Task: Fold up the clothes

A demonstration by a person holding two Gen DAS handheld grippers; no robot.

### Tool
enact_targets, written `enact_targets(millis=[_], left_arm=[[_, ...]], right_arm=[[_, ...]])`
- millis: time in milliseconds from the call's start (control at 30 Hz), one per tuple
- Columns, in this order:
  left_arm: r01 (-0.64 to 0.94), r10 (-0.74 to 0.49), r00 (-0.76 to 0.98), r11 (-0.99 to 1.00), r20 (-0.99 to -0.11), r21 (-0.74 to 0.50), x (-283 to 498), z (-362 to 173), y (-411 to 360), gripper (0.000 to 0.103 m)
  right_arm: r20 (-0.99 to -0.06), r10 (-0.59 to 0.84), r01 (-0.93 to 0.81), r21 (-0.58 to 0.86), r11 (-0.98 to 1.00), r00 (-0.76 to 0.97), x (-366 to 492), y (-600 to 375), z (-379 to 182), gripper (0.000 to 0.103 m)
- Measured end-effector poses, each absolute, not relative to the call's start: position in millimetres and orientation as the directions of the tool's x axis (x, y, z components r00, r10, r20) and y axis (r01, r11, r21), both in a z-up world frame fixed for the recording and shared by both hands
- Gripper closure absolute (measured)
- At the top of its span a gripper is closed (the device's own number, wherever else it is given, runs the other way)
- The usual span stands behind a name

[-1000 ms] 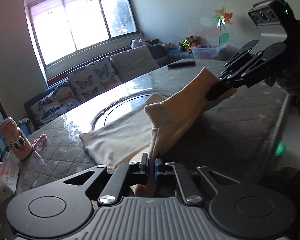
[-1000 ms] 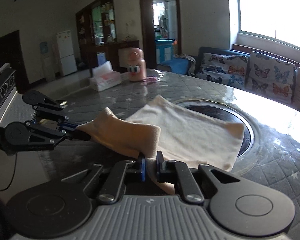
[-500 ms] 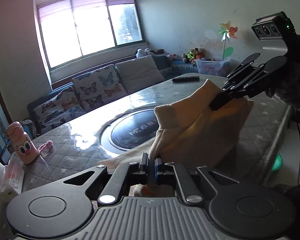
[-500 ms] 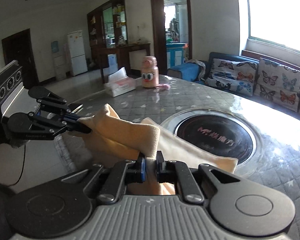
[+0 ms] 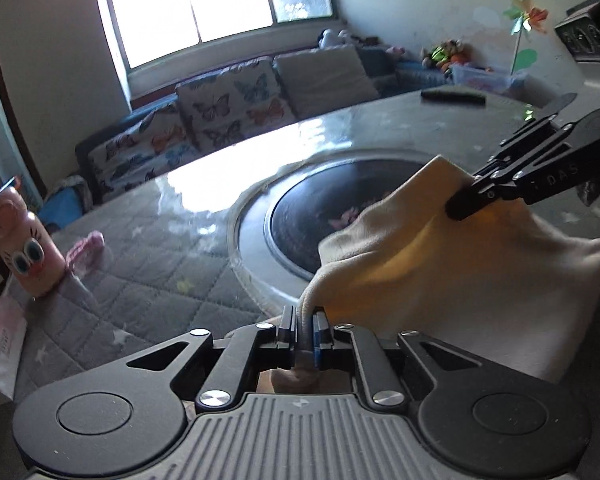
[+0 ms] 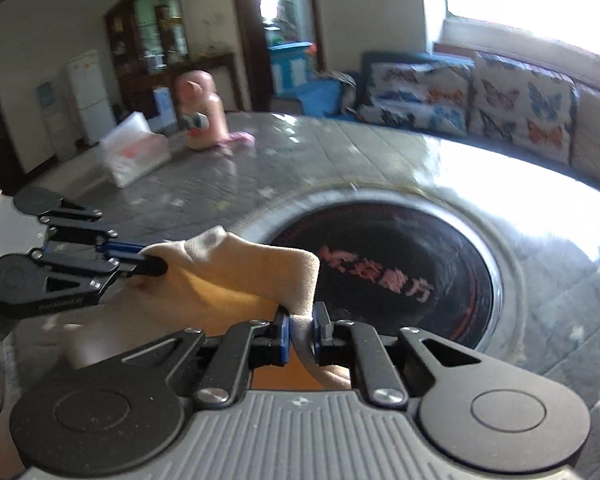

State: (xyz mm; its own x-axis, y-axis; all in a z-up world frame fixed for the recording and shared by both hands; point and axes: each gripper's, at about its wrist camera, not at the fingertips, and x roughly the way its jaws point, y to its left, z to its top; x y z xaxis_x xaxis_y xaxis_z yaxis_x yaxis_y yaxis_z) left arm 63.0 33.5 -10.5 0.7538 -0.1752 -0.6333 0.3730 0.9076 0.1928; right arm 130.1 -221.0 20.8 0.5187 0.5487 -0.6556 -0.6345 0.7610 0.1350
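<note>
A cream-yellow cloth [image 5: 440, 276] hangs stretched between my two grippers, lifted off the table. My left gripper [image 5: 305, 320] is shut on one corner of it. My right gripper [image 6: 302, 326] is shut on the other corner of the cloth [image 6: 228, 280]. In the left wrist view the right gripper [image 5: 458, 208] pinches the cloth at the upper right. In the right wrist view the left gripper [image 6: 156, 266] pinches it at the left. The cloth's lower part is hidden below both grippers.
The grey quilted table [image 5: 152, 248] has a round black inset plate [image 6: 420, 276] in its middle. A pink cartoon bottle [image 5: 24, 240] and a white tissue pack [image 6: 134, 156] stand at one end. A dark remote [image 5: 454, 96] lies at the far side. A butterfly sofa [image 5: 220, 108] stands behind.
Both grippers have lifted the cloth off the table and pulled it back toward the near edge. The round black plate it covered now lies bare.
</note>
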Motion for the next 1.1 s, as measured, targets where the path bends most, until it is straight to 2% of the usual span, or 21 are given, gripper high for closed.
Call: enact_targets(millis=[33,100,267,500,633,867,900,967,1100], left_arm=[[0.366,-0.168,0.756,0.909,-0.633,0.196,63,-11,34,0.088],[0.354,-0.154,0.761,0.913,-0.63,0.204,63,-12,35,0.082],[0.303,-0.108,0.776,0.928,-0.622,0.216,65,-12,42,0.076],[0.232,-0.062,0.809,0.948,-0.584,0.22,63,3,46,0.075],[0.223,-0.087,0.813,0.96,-0.575,0.17,57,15,46,0.075],[0.311,-0.194,0.784,0.945,-0.59,0.103,46,20,29,0.075],[0.323,-0.208,0.776,0.942,-0.595,0.093,46,18,25,0.075],[0.344,-0.227,0.761,0.935,-0.607,0.082,47,13,18,0.075],[0.349,-0.219,0.742,0.933,-0.633,0.085,54,0,14,0.075]], right_arm=[[-0.664,0.539,-0.621,0.141,0.771,0.518,137,-219,14,0.092],[-0.671,0.526,-0.602,0.146,0.785,0.523,142,-219,5,0.081],[-0.656,0.484,-0.542,0.132,0.83,0.58,135,-246,7,0.08],[-0.651,0.462,-0.51,0.13,0.85,0.602,113,-276,11,0.08],[-0.68,0.434,-0.489,0.127,0.863,0.591,113,-277,-2,0.081],[-0.679,0.389,-0.448,0.099,0.889,0.622,120,-280,-10,0.082],[-0.679,0.384,-0.446,0.092,0.89,0.625,120,-279,-10,0.09],[-0.679,0.373,-0.444,0.078,0.893,0.632,120,-278,-10,0.096],[-0.678,0.352,-0.438,0.048,0.898,0.646,120,-275,-10,0.098]])
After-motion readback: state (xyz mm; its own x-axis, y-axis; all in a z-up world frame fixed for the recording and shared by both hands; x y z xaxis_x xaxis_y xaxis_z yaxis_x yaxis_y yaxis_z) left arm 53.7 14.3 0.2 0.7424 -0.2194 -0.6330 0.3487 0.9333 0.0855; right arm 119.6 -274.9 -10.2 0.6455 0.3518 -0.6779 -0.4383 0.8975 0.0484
